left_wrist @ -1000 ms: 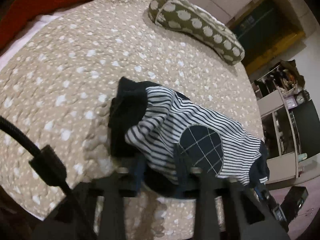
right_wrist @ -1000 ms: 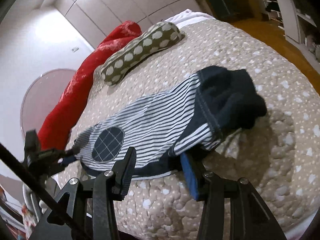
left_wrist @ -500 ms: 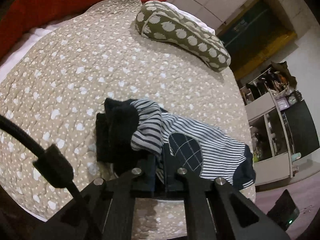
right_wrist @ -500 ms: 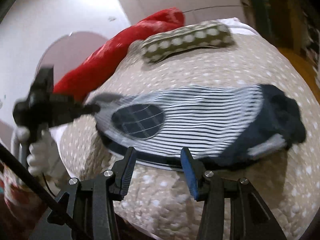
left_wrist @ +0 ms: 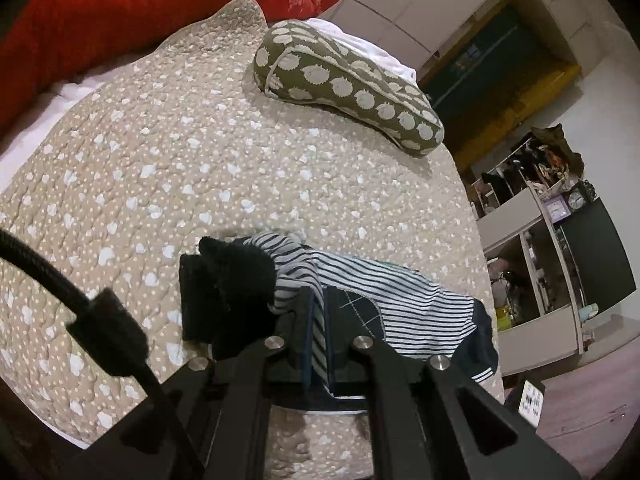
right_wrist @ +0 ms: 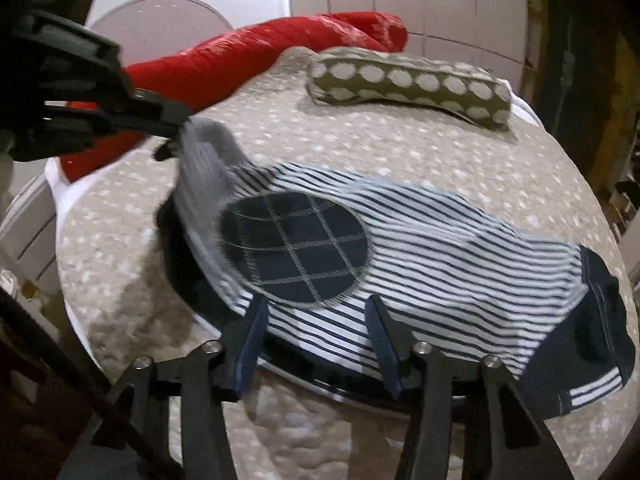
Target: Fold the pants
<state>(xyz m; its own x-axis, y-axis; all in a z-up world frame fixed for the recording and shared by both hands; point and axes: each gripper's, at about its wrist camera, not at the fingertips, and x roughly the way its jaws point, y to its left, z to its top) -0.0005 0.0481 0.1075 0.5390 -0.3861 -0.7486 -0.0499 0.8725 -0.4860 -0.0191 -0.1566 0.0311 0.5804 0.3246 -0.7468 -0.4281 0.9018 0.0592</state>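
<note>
My left hand-held gripper (left_wrist: pixel 320 332), low in the frame, had closed on the blue-and-white striped cotton pants (right_wrist: pixel 420 256), lifting one end off the beige quilted bed (left_wrist: pixel 160 168). My right hand-held gripper (right_wrist: pixel 316 340) stayed wide, now nearer them; the fold was beginning.

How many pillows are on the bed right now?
2: a red pillow along the far edge, and an olive spotted pillow lying just in front of it. Others may sit outside view.

One pair of striped pants (right_wrist: pixel 420 264), one spotted olive pillow (left_wrist: pixel 348 84), one red pillow (left_wrist: pixel 140 12), and two hand-held grippers, left (left_wrist: pixel 320 332) and right (right_wrist: pixel 316 340).
</note>
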